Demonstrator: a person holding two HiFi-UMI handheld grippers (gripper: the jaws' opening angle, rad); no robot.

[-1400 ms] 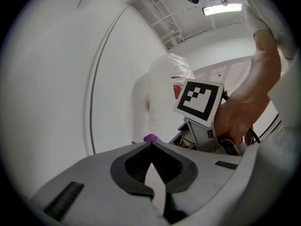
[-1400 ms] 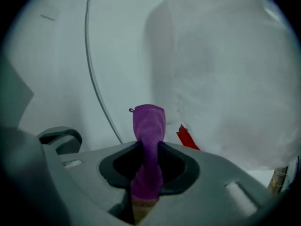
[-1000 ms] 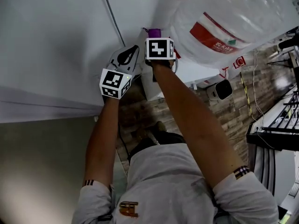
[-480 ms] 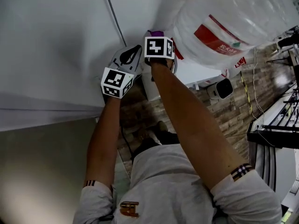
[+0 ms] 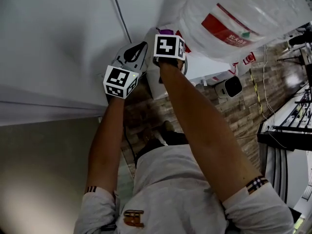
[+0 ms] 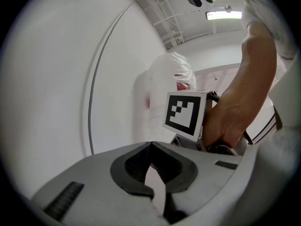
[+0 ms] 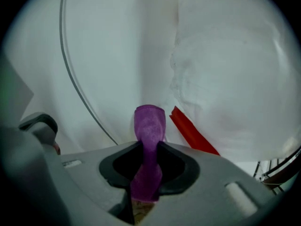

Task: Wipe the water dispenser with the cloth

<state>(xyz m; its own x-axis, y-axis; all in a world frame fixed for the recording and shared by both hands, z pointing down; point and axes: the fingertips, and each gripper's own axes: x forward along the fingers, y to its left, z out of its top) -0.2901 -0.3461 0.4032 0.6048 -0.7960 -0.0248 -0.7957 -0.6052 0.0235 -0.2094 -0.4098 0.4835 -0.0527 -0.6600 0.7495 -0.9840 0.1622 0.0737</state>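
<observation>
The water dispenser (image 5: 208,68) is white and carries a big clear bottle (image 5: 243,13) with a red label. In the head view both grippers are raised side by side against its upper part. My right gripper (image 5: 165,35) is shut on a purple cloth (image 5: 165,32). In the right gripper view the cloth (image 7: 149,126) pokes out between the jaws, close to the bottle (image 7: 230,74) and its red label (image 7: 190,132). My left gripper (image 5: 139,49) sits just left of it, jaws shut (image 6: 150,146) with nothing clearly held. The left gripper view also shows the bottle (image 6: 171,76).
A white wall (image 5: 58,43) with a thin grey cable (image 5: 119,18) fills the left. On the wood-pattern floor lies a small white device with a dark face (image 5: 232,88) and loose wires. A black rack (image 5: 287,130) stands at the right.
Almost nothing: the right gripper with the cloth has crept slightly toward the bottle's base, and the left gripper has risen a little beside it.
</observation>
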